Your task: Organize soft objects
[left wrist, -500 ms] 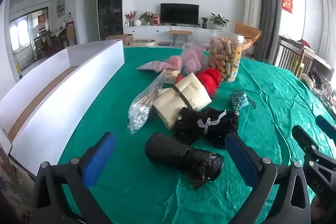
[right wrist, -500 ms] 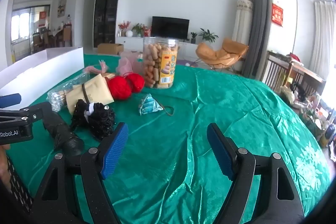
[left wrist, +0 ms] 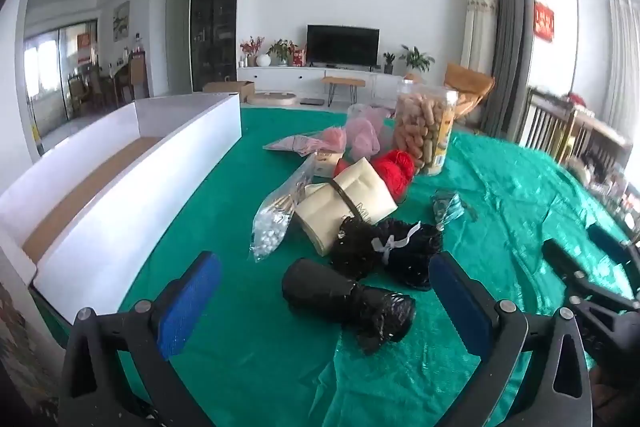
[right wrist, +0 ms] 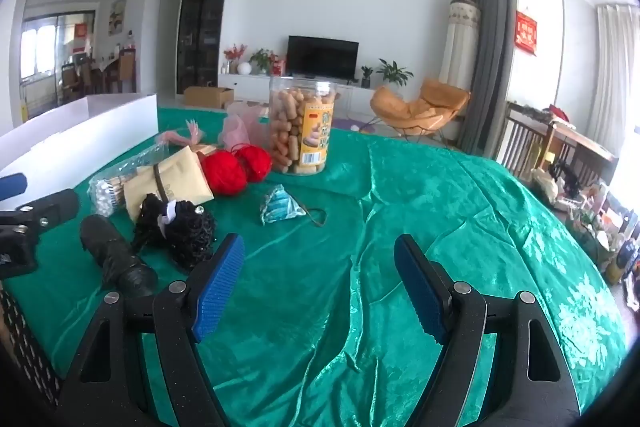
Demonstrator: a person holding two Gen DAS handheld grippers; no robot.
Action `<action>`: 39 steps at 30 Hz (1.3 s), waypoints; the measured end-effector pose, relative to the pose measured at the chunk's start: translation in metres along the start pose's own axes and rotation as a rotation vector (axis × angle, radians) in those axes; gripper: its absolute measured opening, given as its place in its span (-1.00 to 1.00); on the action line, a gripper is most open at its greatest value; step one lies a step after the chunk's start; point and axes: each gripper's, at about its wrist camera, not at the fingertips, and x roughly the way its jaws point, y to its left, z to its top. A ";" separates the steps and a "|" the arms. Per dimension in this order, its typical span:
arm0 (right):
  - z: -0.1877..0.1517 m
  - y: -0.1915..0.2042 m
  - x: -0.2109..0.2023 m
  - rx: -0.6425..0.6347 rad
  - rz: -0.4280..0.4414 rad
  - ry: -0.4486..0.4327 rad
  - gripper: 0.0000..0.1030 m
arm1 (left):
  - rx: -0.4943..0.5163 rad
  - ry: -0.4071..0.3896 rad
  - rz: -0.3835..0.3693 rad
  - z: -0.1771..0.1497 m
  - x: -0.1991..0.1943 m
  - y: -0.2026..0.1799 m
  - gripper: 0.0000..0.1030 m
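Note:
A pile of soft things lies on the green tablecloth (left wrist: pixel 224 195): a black rolled bundle (left wrist: pixel 344 299) nearest me, a black lace ball with a white bow (left wrist: pixel 392 247), a cream folded bag (left wrist: pixel 348 203), red yarn (left wrist: pixel 396 167) and pink mesh (left wrist: pixel 360 135). My left gripper (left wrist: pixel 320 303) stands open, its blue pads apart on either side of the black bundle without touching it. In the right wrist view my right gripper (right wrist: pixel 320 287) is open over bare cloth, right of the black lace ball (right wrist: pixel 184 223) and black bundle (right wrist: pixel 116 259). The red yarn (right wrist: pixel 228 171) lies farther back.
A long white box (left wrist: pixel 120 187) with a brown floor runs along the table's left side. A clear jar of snacks (right wrist: pixel 300 127) stands behind the pile. A bag of cotton swabs (left wrist: pixel 276 215) and a small blue-patterned pouch (right wrist: pixel 280 207) lie nearby.
Both views have shifted slightly; the left gripper sits a touch nearer the black bundle. Nothing was grasped or released.

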 end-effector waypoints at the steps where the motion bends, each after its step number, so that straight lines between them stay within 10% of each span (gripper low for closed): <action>1: 0.000 -0.001 0.001 0.004 0.001 0.002 0.55 | -0.006 -0.018 -0.007 0.001 -0.004 0.001 1.00; 39: -0.005 0.001 0.011 0.051 0.039 0.084 0.55 | -0.119 0.147 -0.003 0.000 0.030 0.021 1.00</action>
